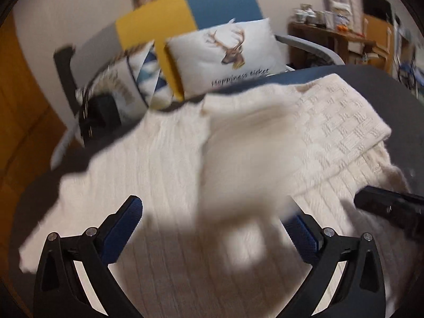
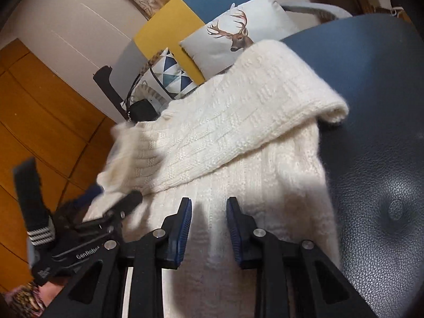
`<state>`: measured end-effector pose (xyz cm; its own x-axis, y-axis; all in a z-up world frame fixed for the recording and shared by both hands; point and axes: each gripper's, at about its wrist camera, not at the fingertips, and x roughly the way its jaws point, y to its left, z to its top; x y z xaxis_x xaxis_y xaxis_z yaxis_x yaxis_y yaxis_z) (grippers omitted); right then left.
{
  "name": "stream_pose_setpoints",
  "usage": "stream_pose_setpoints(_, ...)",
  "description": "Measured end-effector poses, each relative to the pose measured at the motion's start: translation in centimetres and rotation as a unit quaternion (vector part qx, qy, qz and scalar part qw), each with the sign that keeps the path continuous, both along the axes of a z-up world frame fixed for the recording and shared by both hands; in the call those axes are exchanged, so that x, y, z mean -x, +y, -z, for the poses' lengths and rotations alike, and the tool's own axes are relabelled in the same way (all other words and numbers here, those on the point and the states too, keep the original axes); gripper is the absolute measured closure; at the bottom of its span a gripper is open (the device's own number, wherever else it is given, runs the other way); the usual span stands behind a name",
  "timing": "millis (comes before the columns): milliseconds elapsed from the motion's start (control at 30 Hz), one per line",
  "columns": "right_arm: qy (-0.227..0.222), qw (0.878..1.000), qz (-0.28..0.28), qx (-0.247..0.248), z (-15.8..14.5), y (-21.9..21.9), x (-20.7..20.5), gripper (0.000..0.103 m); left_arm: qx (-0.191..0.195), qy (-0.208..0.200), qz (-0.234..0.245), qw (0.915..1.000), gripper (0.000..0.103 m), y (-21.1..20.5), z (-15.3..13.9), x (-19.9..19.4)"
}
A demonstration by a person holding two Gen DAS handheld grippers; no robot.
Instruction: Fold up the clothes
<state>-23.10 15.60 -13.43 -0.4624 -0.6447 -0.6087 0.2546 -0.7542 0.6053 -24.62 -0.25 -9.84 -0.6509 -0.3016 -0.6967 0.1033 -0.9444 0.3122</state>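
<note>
Lying across a dark blue padded seat [image 2: 371,106], the cream knitted sweater [image 2: 238,137] has one sleeve [image 2: 265,100] already crossed over its body, while the other side is blurred in mid-air. The left tool [image 1: 214,220] stands wide, and a smeared flap of knit [image 1: 238,185] hangs right at its pads; whether one pad touches it I cannot tell. The right tool [image 2: 209,217] is narrowly parted just above the hem with nothing between its pads. The likeliest trouble, I judge, is the loose flap dropping crooked or bunching, since nothing visibly pins it, and the fluffy knit could snag on the ribbed pads. Motion blur hides the flap's edge, the hem runs out of view behind the tools, and the deer cushion [image 1: 230,55] conceals the far seat edge.
</note>
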Motion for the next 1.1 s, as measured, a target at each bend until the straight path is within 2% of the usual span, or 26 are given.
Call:
stream_pose_setpoints(100,-0.002,1.0,0.0,0.016,0.1,0.3,0.1,0.076,0.046,-0.026,-0.002,0.9986,0.0,0.6,1.0,2.7)
stream_pose_setpoints(200,-0.008,0.999,0.001,0.043,0.5,0.7,0.2,0.077,0.008,-0.041,-0.012,0.999,0.0,-0.9,1.3,3.9)
stream_pose_setpoints(267,-0.009,0.999,0.002,0.051,0.5,0.8,0.2,0.077,-0.039,-0.038,-0.028,0.9981,0.0,-2.4,0.9,3.6)
stream_pose_setpoints(333,-0.009,0.998,0.002,0.055,0.5,0.9,0.2,0.077,-0.109,-0.032,-0.045,0.9925,0.0,-4.8,0.7,2.9)
stream_pose_setpoints(400,-0.008,0.998,0.002,0.057,0.5,0.9,0.1,0.077,-0.172,-0.027,-0.069,0.9823,0.0,-7.4,0.7,2.2)
stream_pose_setpoints(467,-0.008,0.998,0.002,0.06,0.5,1.0,0.1,0.077,-0.226,-0.023,-0.101,0.9686,0.0,-9.9,0.9,1.6)
stream_pose_setpoints(533,-0.008,0.998,0.002,0.062,0.5,1.1,0.1,0.077,-0.288,-0.018,-0.128,0.949,0.0,-12.0,1.3,1.1)
stream_pose_setpoints(600,-0.008,0.998,0.002,0.062,0.5,1.0,0.1,0.077,-0.324,0.007,-0.135,0.9365,0.0,-12.8,1.0,0.7)
stream_pose_setpoints(700,-0.008,0.998,0.002,0.062,0.6,1.0,0.2,0.077,-0.363,0.011,-0.132,0.9224,0.0,-12.9,0.9,1.2)
stream_pose_setpoints(733,-0.008,0.998,0.002,0.063,0.6,1.0,0.1,0.077,-0.373,0.015,-0.129,0.9187,0.007,-12.8,0.9,1.3)
stream_pose_setpoints(767,-0.008,0.998,0.002,0.063,0.6,1.0,0.1,0.077,-0.377,0.013,-0.13,0.9171,0.021,-12.8,0.9,1.5)
stream_pose_setpoints(800,-0.008,0.998,0.002,0.063,0.6,1.1,0.1,0.077,-0.38,0.01,-0.132,0.9154,0.029,-12.7,1.0,1.7)
stream_pose_setpoints(833,-0.008,0.998,0.002,0.063,0.6,1.1,0.1,0.077,-0.383,0.008,-0.134,0.9141,0.041,-12.7,1.1,1.9)
stream_pose_setpoints(867,-0.008,0.998,0.002,0.063,0.6,1.1,0.1,0.077,-0.376,0.007,-0.138,0.9164,0.051,-12.7,1.1,2.1)
stream_pose_setpoints(933,-0.007,0.998,0.002,0.063,0.6,1.2,0.1,0.077,-0.363,0.006,-0.136,0.9217,0.063,-12.6,1.2,2.0)
stream_pose_setpoints(1033,-0.006,0.998,0.002,0.059,0.6,1.2,0.1,0.077,-0.345,0.011,-0.116,0.9311,0.069,-12.6,1.4,1.7)
stream_pose_setpoints(1100,-0.005,0.998,0.002,0.057,0.5,1.1,0.0,0.078,-0.313,0.026,-0.081,0.9458,0.069,-12.0,1.6,1.2)
